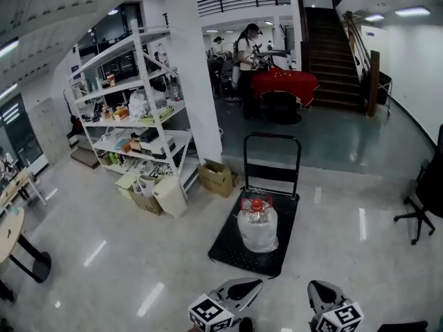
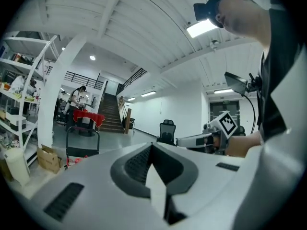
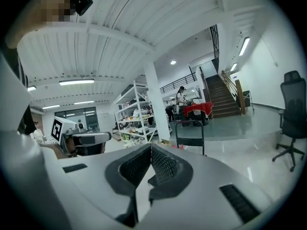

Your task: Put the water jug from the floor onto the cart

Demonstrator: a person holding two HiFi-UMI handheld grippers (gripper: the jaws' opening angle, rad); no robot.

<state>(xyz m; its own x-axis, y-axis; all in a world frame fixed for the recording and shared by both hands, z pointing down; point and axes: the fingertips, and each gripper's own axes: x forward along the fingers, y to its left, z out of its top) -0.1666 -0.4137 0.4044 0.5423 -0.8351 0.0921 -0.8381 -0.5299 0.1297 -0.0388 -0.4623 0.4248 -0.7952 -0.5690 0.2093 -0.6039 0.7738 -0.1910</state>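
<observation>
Closest to the lens, low at the bottom edge: left tool (image 1: 257,283) and right tool (image 1: 313,286), side by side, marker cubes toward the wearer. Both clenched on nothing, as shown in each tool's own view by ribbed pads pressed together at the tip with only open room beyond. Held roughly level and pointing forward, probably because free of any load and simply carried in front of the body.

Further ahead, well apart from both tools: water jug (image 1: 257,225), upright, red cap on top, standing on the black deck of the cart (image 1: 232,247). Not on the floor (image 1: 124,254), so task most likely done already, with nothing left to lift. Set around the deck's middle, a little nearer the handle (image 1: 271,138), presumably for balance while rolling. Roughly straight ahead of the left tool, off to the left of the right one.

Over at the left, shelving (image 1: 131,116) with cardboard boxes (image 1: 216,177) at its foot, apart from the cart.
</observation>
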